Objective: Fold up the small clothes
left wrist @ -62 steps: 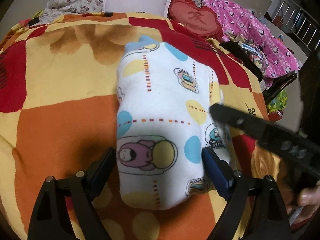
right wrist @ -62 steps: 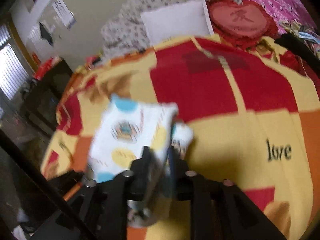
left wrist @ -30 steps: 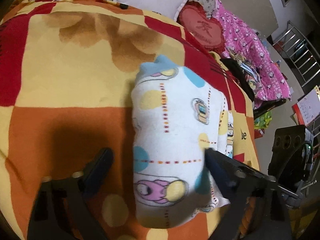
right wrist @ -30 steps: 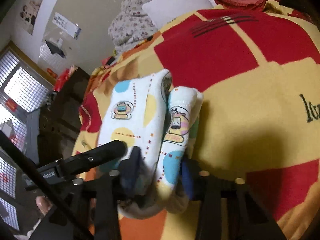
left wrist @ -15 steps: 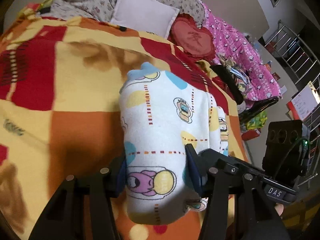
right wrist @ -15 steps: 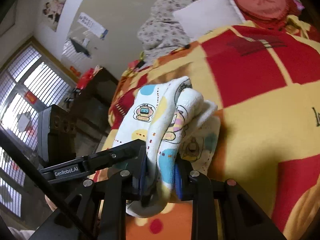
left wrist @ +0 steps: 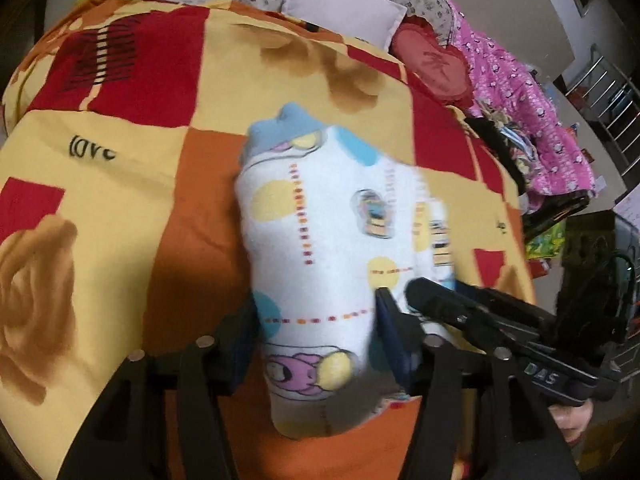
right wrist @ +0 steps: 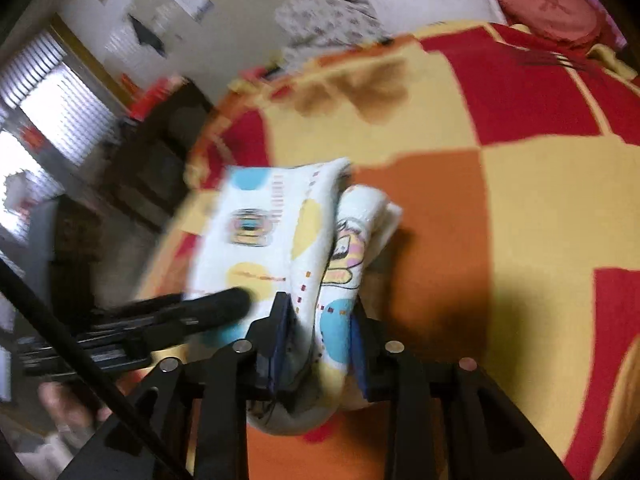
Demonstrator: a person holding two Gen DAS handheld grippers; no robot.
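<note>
Holding, left to right across the bed:

1. Blanket [left wrist: 120, 200], patchwork of red, yellow and orange squares, "love" lettering toward its left edge. It carries everything below.

2. Left gripper [left wrist: 316, 332]. Fingers pressed in against the two flanks of the garment's near end, pinching it; fingertips dent the cloth.

3. Garment [left wrist: 328, 248], small white fleece piece with coloured dots and cartoon prints, blue cuff at the far end. Already doubled into a thick, narrow bundle. It lies lengthwise over the orange square near the blanket's middle; the near end seems lifted slightly, though motion blur prevents certainty.

4. Right gripper [right wrist: 320, 332]. Seen in its own view clamped on the bundle's near end, a rolled layer bulging beside its right finger. Both tools grip the same end, side by side, nearly touching.

5. Pillows and pink bedding [left wrist: 520, 92] along the far and right edges; not involved.

Step in hand, by judgement: final fold made, bundle being gathered or carried. Next move likely calls for lowering it flat onto the blanket, then spreading both sets of fingers together so the layers do not spring apart.
</note>
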